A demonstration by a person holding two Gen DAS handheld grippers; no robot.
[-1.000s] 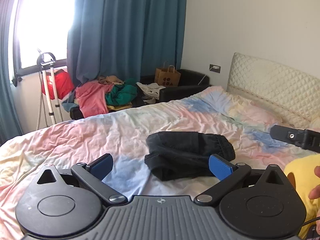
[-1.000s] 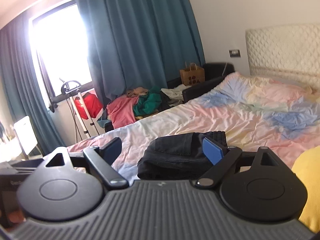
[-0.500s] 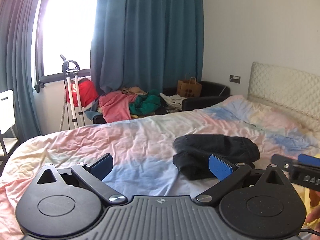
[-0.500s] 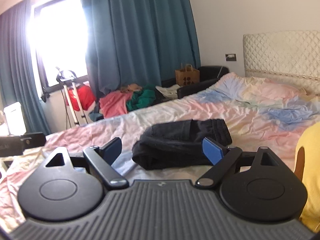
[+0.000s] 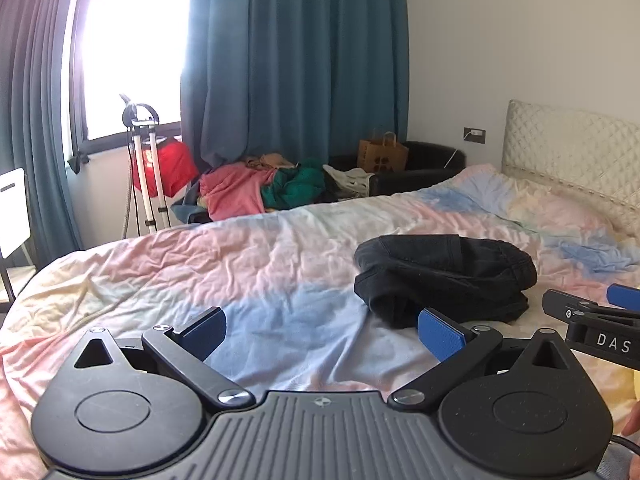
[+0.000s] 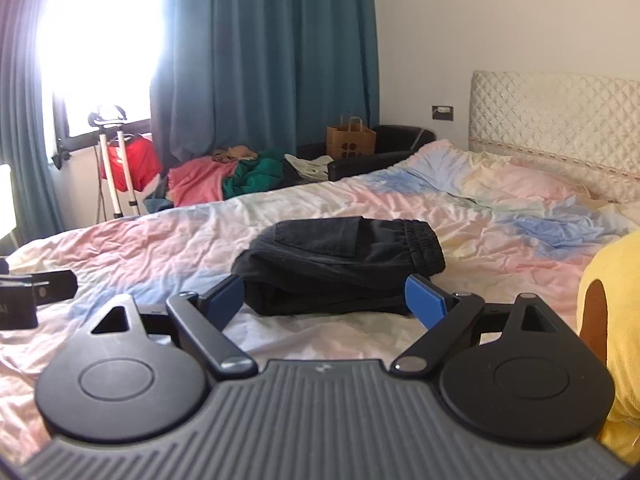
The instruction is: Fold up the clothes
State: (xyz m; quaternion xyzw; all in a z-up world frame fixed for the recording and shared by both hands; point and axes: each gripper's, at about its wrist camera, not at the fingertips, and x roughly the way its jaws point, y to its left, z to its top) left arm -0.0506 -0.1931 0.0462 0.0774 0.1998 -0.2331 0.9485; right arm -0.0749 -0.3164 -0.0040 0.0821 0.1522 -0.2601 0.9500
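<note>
Nearest the cameras, both grippers hang over the bed with their jaws spread wide and nothing between them: the left gripper [image 5: 322, 330] above bare sheet, the right gripper [image 6: 326, 298] with its blue pads either side of the near edge of the folded black trousers [image 6: 340, 266], not touching them. From the left wrist view the right gripper shows only as a black bar cut off by the right border, printed "DAS".

One garment lies on the pastel bedsheet [image 5: 240, 264] — the black trousers [image 5: 440, 276], folded into a thick bundle, elastic waistband to the right, a back pocket on top. At the right edge of the right wrist view is something yellow [image 6: 616, 320], cut off by the frame; what it is cannot be made out.

Farther off, past the far side of the bed, a heap of loose clothes [image 5: 264, 192] in pink, green and white lies on low dark furniture that is mostly hidden. One brown paper bag [image 5: 382, 154] with handles stands on it — its contents cannot be seen. To the left stands a white-legged stand [image 5: 146, 168] with a red item behind it. Blue curtains [image 5: 296, 60] flank a bright window, and a quilted headboard [image 6: 556, 120] closes the bed on the right.
</note>
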